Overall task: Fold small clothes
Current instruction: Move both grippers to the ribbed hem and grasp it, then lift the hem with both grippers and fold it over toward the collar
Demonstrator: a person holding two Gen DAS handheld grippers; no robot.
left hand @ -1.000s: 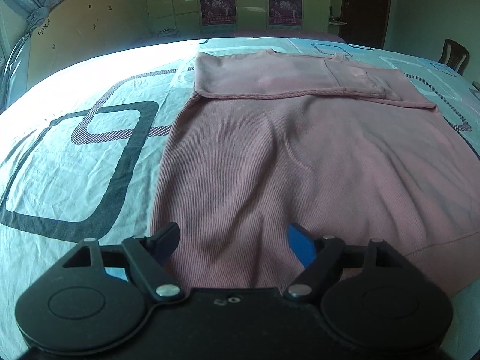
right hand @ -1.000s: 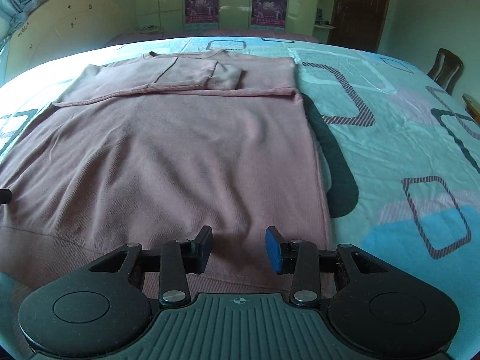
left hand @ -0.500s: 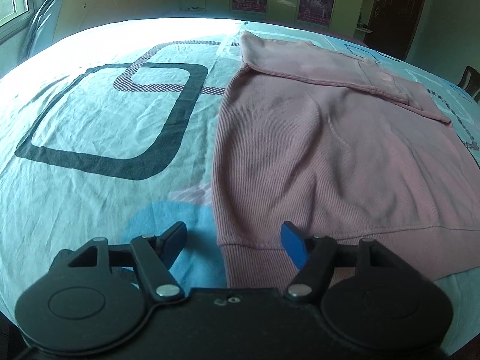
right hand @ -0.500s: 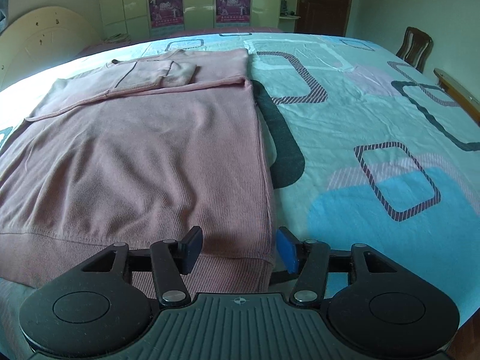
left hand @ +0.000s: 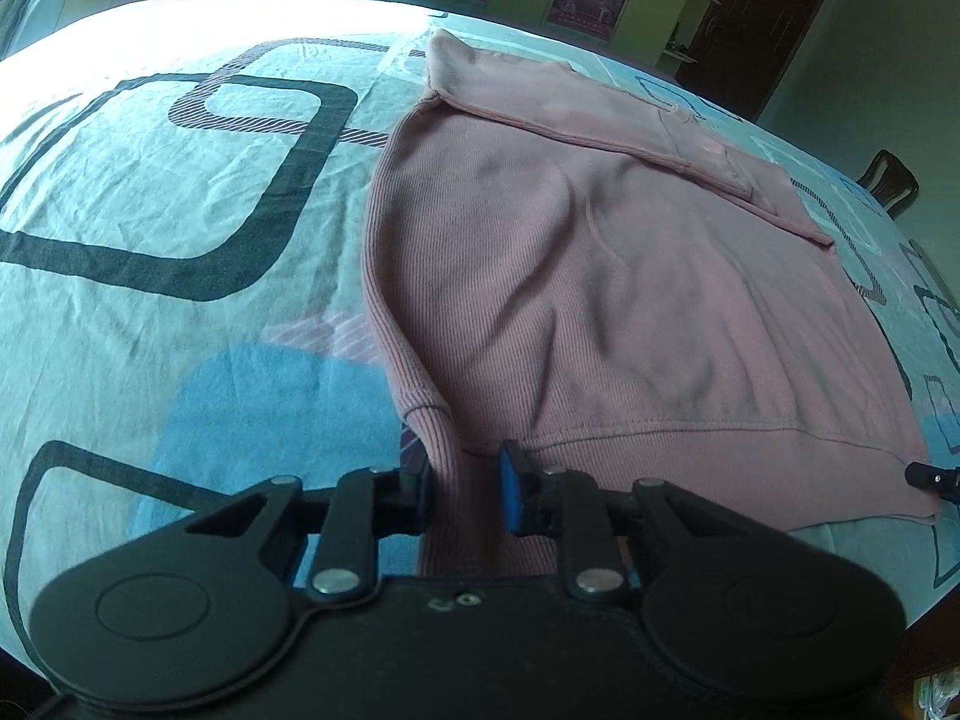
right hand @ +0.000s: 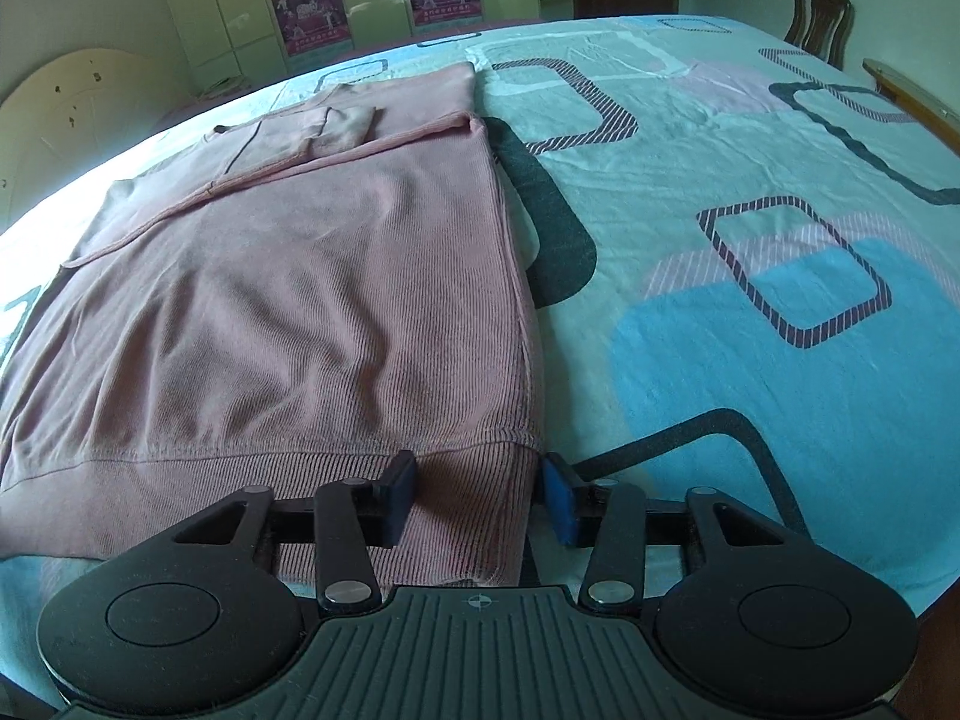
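A pink ribbed sweater (left hand: 600,276) lies flat on the bed, sleeves folded across its far end; it also shows in the right wrist view (right hand: 312,300). My left gripper (left hand: 465,489) is shut on the hem's left corner, which bunches up between the pads. My right gripper (right hand: 477,495) straddles the hem's right corner with its jaws apart, fabric between them, not pinched. The right gripper's fingertip (left hand: 927,474) shows at the far right of the left wrist view.
The bed sheet (right hand: 750,276) is turquoise with dark square outlines and blue patches. A wooden chair (right hand: 819,21) stands past the bed's far right. Wardrobes with posters (right hand: 372,0) and a dark door line the back wall.
Both grippers moved outward to the hem's two corners. The left gripper closed on the left corner and raised it a little. The right gripper stayed open around the right corner.
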